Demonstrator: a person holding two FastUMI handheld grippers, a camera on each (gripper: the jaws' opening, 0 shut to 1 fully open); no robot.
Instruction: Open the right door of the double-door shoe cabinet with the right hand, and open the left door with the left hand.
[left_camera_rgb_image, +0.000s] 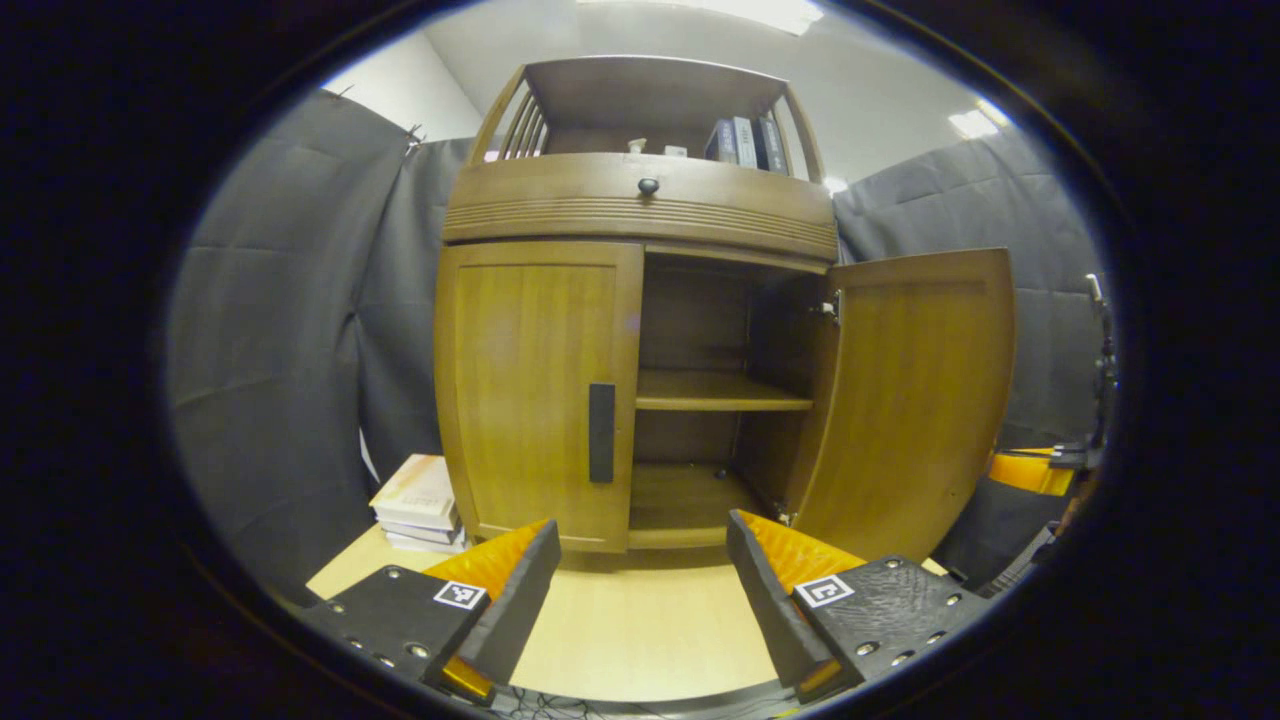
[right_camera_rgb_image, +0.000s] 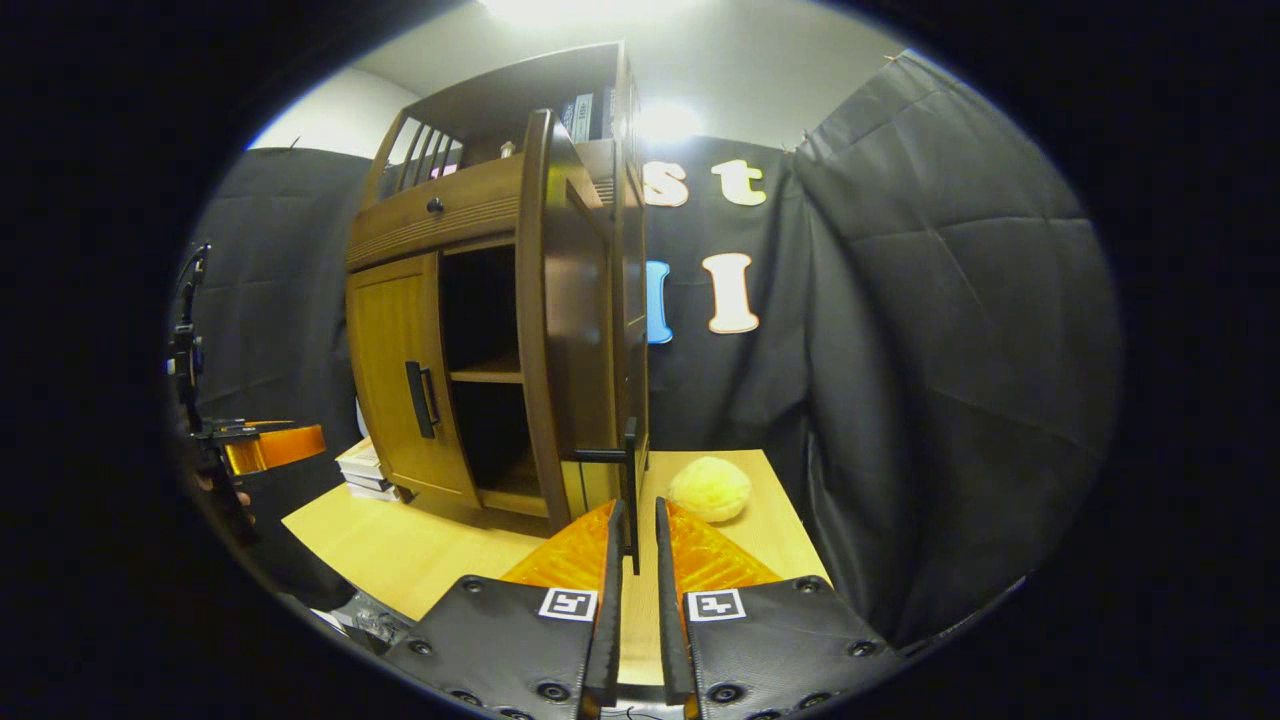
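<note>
Wooden shoe cabinet (left_camera_rgb_image: 640, 210) at the bench's (left_camera_rgb_image: 640, 630) back edge: right door (left_camera_rgb_image: 915, 390) swung wide, right gripper (right_camera_rgb_image: 632, 545) clamped on its handle (right_camera_rgb_image: 628, 470). Left gripper (left_camera_rgb_image: 640, 580), fingers apart, faces the closed left door (left_camera_rgb_image: 535, 390); approaching off-line, it could miss the left handle (left_camera_rgb_image: 601, 432).

Behind the swung-out right door (left_camera_rgb_image: 915, 400), hidden: the cabinet's right side wall and part of the inner shelf (left_camera_rgb_image: 722, 392). Too small to read: spines of the books (left_camera_rgb_image: 745, 142) on the top shelf; half covered by the cabinet's corner: the stack of books (left_camera_rgb_image: 420, 503) on the table. Lower end of the right door's handle (right_camera_rgb_image: 630, 490) lost between the right gripper's (right_camera_rgb_image: 634, 540) nearly closed fingers, contact unclear
</note>
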